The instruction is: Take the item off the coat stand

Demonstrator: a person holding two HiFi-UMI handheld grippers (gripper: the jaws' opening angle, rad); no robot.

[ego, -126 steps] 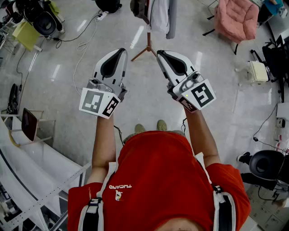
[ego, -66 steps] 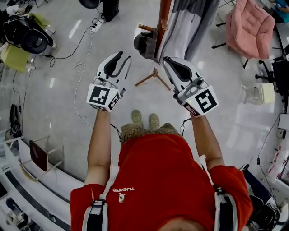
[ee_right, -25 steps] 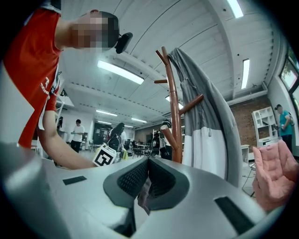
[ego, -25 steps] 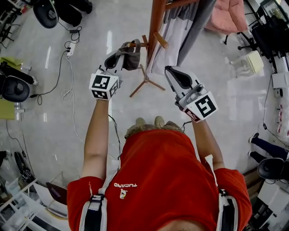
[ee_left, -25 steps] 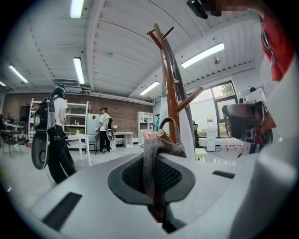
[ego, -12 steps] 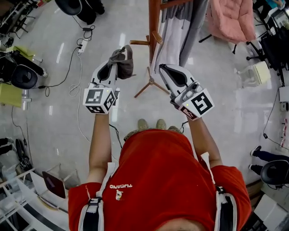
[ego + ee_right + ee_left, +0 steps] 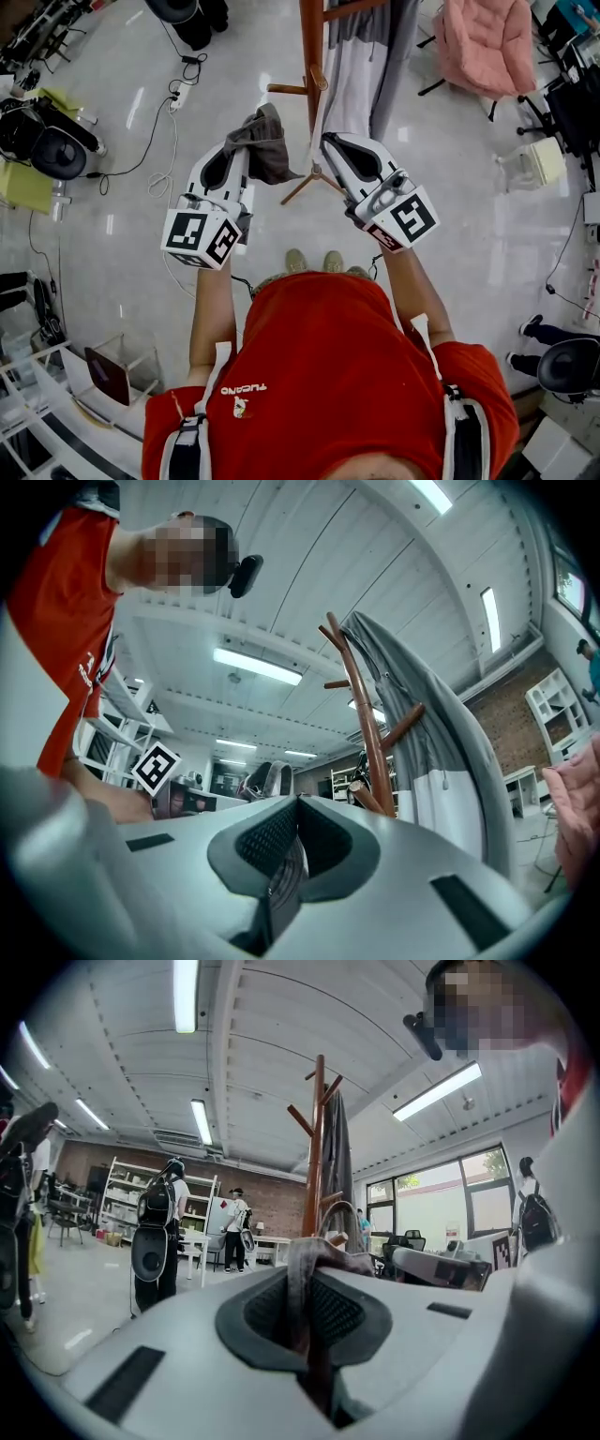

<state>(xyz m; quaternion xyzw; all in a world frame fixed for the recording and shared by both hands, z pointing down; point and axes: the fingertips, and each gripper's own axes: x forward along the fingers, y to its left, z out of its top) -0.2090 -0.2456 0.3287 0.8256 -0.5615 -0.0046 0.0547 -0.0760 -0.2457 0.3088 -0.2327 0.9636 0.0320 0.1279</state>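
The coat stand (image 7: 310,52) rises at the top centre of the head view, its feet on the floor (image 7: 122,244) between the two grippers. The left gripper (image 7: 244,145) is left of the pole at mid-frame. The cloth item (image 7: 267,141) sits between its fingers (image 7: 159,1344), below the stand's left peg. The right gripper (image 7: 330,142) is just right of the pole, under the hanging coat (image 7: 361,66). A padded chair (image 7: 487,42) fills the upper right corner, and a cable (image 7: 161,173) trails at the upper left.

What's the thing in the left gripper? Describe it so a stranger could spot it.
Find the wooden coat stand with a long grey coat on it. Below its left peg, the left gripper pinches a small crumpled brown-grey cloth, which, unlike the coat, is clear of the pegs.
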